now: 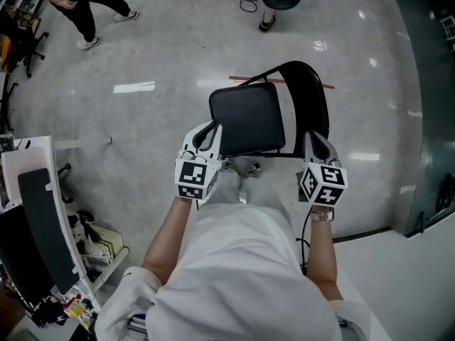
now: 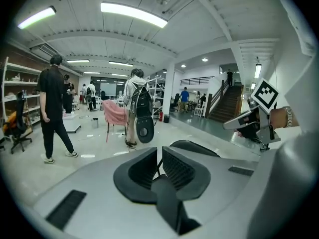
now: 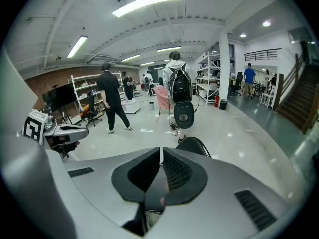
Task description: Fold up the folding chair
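Floor of glossy pale grey (image 1: 163,62) spreads all round you, and it looks slick, so expect the legs to skate if you push sideways. At your 12 o'clock on it stands the black folding chair with a padded seat and curved backrest (image 1: 284,112), unfolded and facing you.

I judge it light enough to lift, with a stiff tubular frame. The black square seat pad (image 1: 247,118) probably has a smooth, slightly yielding cover that a pad could slip on, so take its front rim deep between the jaws rather than pinching the top. The rounded backrest (image 1: 311,94), at the seat's 2 o'clock, offers a firmer edge to steady against. Keep clear of the side hinges, which likely close like scissors.

Your left hand-held gripper (image 1: 204,136) sits just beside the seat's 8 o'clock corner; the right hand-held gripper (image 1: 317,141) is by its 4 o'clock side. Whether either touches the chair I cannot tell. Both are clenched on nothing, jaws pressed together, so you must spread them before taking hold.
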Demonstrator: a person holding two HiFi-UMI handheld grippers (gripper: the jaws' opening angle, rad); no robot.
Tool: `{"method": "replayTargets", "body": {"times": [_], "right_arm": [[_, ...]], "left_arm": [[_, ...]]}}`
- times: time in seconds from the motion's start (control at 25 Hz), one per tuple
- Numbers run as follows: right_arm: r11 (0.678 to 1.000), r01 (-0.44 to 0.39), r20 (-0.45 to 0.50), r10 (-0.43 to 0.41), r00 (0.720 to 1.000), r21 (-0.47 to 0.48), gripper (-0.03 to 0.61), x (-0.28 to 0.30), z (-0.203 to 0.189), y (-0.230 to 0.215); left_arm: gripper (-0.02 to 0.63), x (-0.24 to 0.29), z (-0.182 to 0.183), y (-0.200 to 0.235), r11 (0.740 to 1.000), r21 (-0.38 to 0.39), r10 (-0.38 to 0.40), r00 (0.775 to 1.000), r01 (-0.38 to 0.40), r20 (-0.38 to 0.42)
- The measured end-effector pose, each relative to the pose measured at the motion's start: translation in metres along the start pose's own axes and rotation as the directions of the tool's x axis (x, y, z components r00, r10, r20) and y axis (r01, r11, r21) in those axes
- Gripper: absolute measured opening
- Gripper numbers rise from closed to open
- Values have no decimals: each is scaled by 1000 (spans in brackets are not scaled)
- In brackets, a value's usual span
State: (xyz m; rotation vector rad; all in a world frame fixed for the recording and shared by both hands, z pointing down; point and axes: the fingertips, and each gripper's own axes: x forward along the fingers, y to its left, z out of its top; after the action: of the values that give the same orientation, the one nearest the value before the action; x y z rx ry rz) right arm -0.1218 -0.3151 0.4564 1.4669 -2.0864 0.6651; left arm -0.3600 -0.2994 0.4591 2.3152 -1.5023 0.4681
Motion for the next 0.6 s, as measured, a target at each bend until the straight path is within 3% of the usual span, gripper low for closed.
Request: {"method": "replayTargets", "body": {"times": [0.2,0.32,0.44,0.6], "right_arm": [[1000,-6,-58,6,998,1,14,27,-24,5],[999,-32,-116,35,993,23,116,51,-43,-4],[999,-42,-155,47,987,34,181,80,-61,-20],[999,-38,-194,37,980,1,241,115,-74,-45]], "left_arm": [[79,21,-34,14,999,-12,-52,995,51,-87],[119,33,-61,20,998,-46,-47,989,41,-139],[164,54,-109,28,996,-92,-32,976,12,-215],[192,84,-195,45,973,-220,-4,941,-75,-338]]}}
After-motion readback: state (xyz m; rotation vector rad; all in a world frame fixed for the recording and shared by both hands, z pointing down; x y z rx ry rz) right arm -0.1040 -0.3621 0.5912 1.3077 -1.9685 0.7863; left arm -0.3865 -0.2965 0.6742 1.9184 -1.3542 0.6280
